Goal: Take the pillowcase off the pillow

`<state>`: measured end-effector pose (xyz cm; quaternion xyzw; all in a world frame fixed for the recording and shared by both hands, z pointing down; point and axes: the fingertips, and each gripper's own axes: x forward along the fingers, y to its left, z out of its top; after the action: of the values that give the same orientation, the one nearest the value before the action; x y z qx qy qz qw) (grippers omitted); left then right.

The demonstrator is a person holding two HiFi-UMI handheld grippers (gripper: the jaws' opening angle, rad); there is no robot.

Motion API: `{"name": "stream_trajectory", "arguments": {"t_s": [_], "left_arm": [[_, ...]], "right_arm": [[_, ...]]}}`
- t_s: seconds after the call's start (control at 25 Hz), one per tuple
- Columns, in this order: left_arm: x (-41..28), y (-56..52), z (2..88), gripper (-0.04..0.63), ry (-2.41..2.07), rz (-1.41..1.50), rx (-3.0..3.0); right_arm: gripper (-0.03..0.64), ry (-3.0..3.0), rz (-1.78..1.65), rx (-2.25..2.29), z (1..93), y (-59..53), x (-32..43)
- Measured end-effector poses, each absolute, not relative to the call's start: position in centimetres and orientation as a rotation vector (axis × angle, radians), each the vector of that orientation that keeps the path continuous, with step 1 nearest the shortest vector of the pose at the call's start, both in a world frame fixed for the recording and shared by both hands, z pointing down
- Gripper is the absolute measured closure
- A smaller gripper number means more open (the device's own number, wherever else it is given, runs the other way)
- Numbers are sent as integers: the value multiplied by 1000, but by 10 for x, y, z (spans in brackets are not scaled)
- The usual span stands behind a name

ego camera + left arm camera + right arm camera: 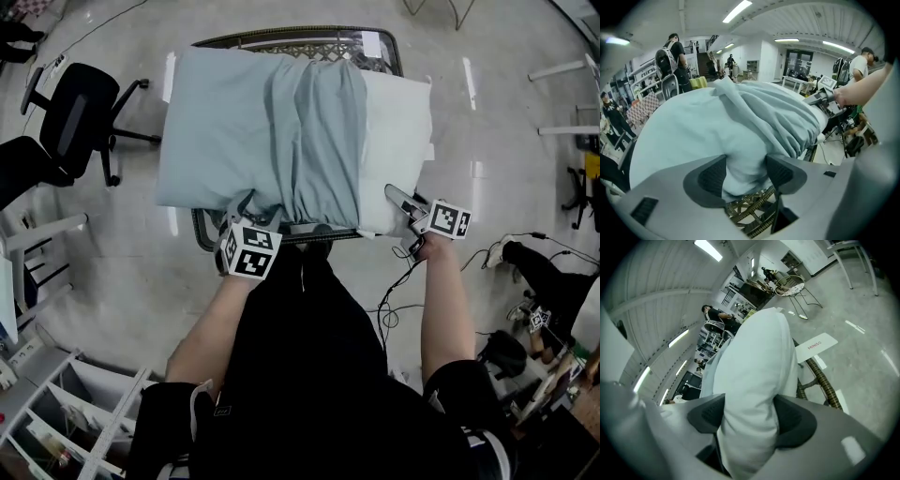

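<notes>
Nearest, this side of the woven rack: black clothing and two bare forearms reaching towards it. Loose black cables looping on the floor, near the rack's right corner.

At the rack's near edge, towards its left corner, the left gripper: grey moulded plastic with ribbed dark pads. Stands wide apart, with a soft lobe of the pillowcase filling the gap and brushing both pads. No pinch visible, so released rather than clenched. At the rack's near right corner, the right gripper. Clenches the bare end of the pillow, plump white bulk bulging above and below the pads.

On top of the rack, overhanging it left and right: the pillow, a fat rectangle lying flat. Over its left part and middle, the pale blue-grey pillowcase. Smooth matte cloth on the left, gathered into long folds and ridges at the bunched open edge. Past that edge, towards the rack's right side, plain white pillow laid bare.

Beneath, showing at the near and far edges, the rack itself: dark rounded rim, open lattice of woven brown and tan strands. On its far edge, towards the right, a white card with red print.

Around the rack, glossy pale floor streaked with reflected light. Left of the rack, well apart, a black office chair with a mesh back and a star base.
</notes>
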<state>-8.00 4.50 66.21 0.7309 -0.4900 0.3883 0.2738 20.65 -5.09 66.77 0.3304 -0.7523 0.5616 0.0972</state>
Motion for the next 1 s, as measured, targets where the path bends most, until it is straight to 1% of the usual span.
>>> {"name": "stream_trajectory", "arguments": {"t_s": [0.08,0.16,0.2,0.24,0.32,0.4,0.48,0.6,0.68,0.76,0.92,1.0], "left_arm": [[-84,41,666,331,-1341,1071,1953],[-89,40,668,336,-1354,1092,1939],[-91,39,668,351,-1359,1100,1932],[-93,39,667,378,-1364,1107,1925],[-101,38,660,456,-1380,1120,1911],[-112,37,651,530,-1406,1138,1902],[-121,35,642,572,-1423,1162,1904],[-131,34,635,588,-1441,1181,1891],[-138,35,634,588,-1455,1130,1852],[-143,35,635,588,-1463,1102,1830],[-153,30,634,588,-1469,1177,1855],[-163,28,632,588,-1477,1147,1847]], "right_arm": [[344,-2284,1682,928,654,-50,201],[393,-2351,1706,857,637,-46,196],[412,-2388,1708,819,627,-44,194],[431,-2418,1710,787,617,-42,192],[468,-2459,1727,748,597,-39,190],[489,-2499,1736,723,575,-42,187],[503,-2547,1718,712,552,-52,185],[516,-2607,1653,703,519,-74,190],[522,-2620,1614,698,505,-89,199],[525,-2616,1604,694,497,-98,208],[532,-2605,1633,702,494,-109,222],[535,-2610,1637,708,491,-112,233]]}}
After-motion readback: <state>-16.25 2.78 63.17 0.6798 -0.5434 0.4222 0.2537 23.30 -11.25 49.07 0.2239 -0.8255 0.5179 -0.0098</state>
